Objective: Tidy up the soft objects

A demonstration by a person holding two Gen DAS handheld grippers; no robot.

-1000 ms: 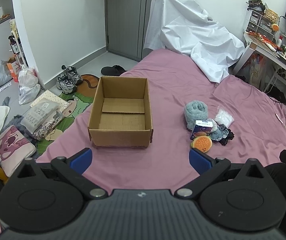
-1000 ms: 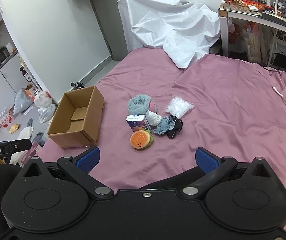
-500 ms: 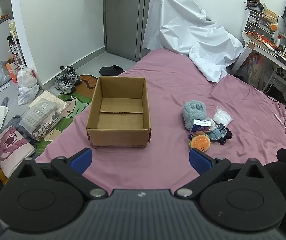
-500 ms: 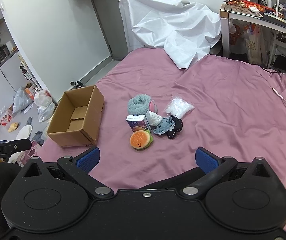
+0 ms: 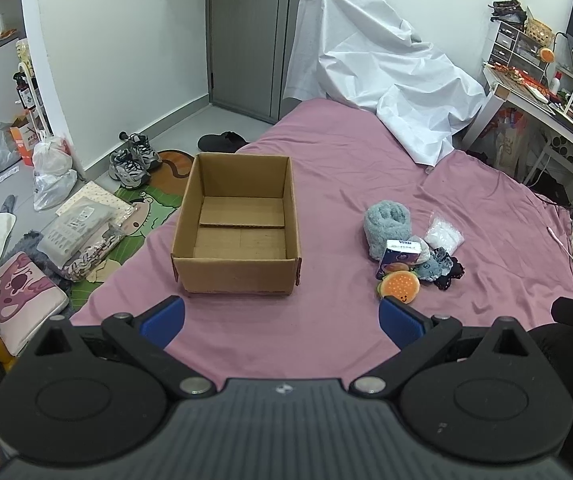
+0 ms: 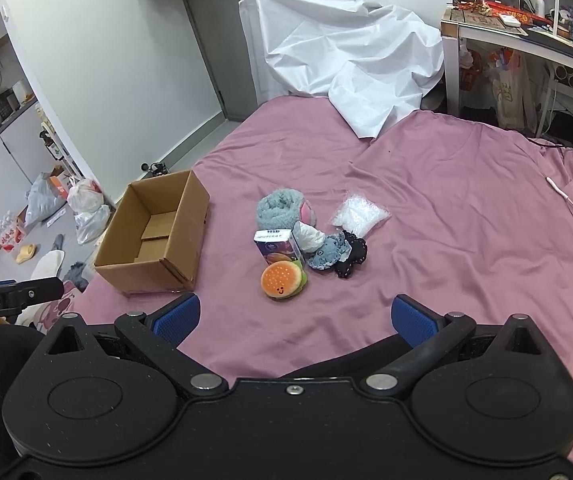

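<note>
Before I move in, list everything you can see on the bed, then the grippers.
cardboard box: 1, brown, open and empty, left side of bed
rolled fuzzy towel: 1, grey-blue, right of box
tissue pack: 1, purple, in front of towel
burger plush: 1, orange, nearest item in pile
clear plastic bag: 1, white, right of towel
scrunchies: blue and black, touching
white sheet: 1, far end
left gripper: open, empty
right gripper: open, empty

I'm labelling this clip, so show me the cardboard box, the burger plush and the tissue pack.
cardboard box (image 5: 238,268): left wrist view, near outer wall.
burger plush (image 6: 280,278): right wrist view, orange top bun.
tissue pack (image 6: 276,249): right wrist view, printed front face.
</note>
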